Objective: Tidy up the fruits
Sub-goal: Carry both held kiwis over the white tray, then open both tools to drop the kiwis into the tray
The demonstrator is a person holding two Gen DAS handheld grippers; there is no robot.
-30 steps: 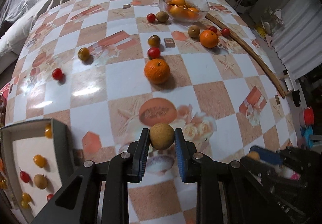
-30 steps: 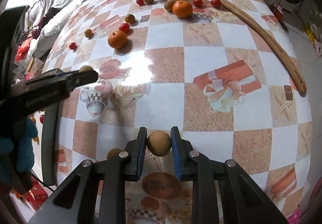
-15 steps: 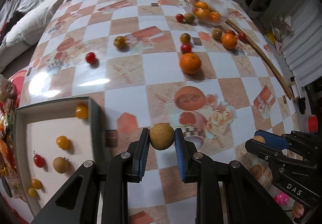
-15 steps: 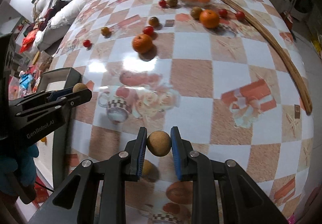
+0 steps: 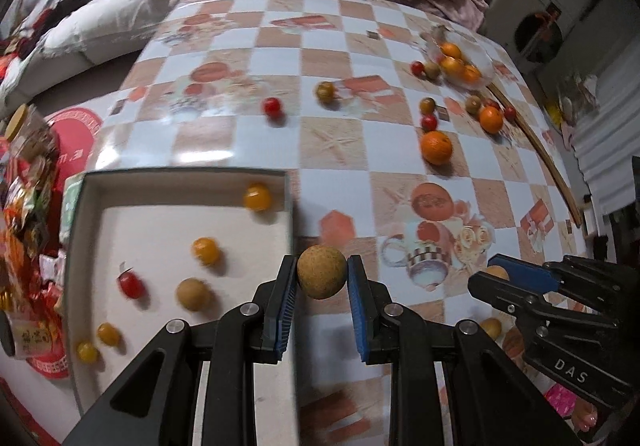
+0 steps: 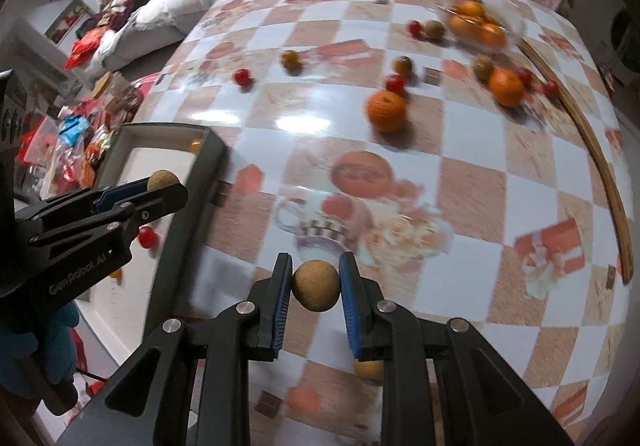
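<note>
My left gripper (image 5: pixel 322 270) is shut on a round brown fruit (image 5: pixel 322 278), just right of the box's dark wall (image 5: pixel 291 205). The white-floored box holds several small yellow, red and brown fruits. My right gripper (image 6: pixel 315 278) is shut on a second brown fruit (image 6: pixel 315 288) over the checked tablecloth. In the right wrist view the left gripper (image 6: pixel 162 183) hangs over the box's edge (image 6: pixel 204 173). In the left wrist view the right gripper (image 5: pixel 496 274) is at the right. Two oranges (image 5: pixel 436 147) (image 5: pixel 491 119), cherry tomatoes (image 5: pixel 272 106) and a glass bowl (image 5: pixel 460 61) of oranges lie farther off.
Another brown fruit (image 6: pixel 368 368) lies on the table under the right gripper. A curved wooden stick (image 5: pixel 536 141) runs along the table's right edge. Snack packets (image 5: pixel 24 205) are piled left of the box. A sofa with clothes stands behind the table.
Both grippers have travelled left across the table with their brown fruits still held. The box has come from the lower left corner to right beside the left gripper.
</note>
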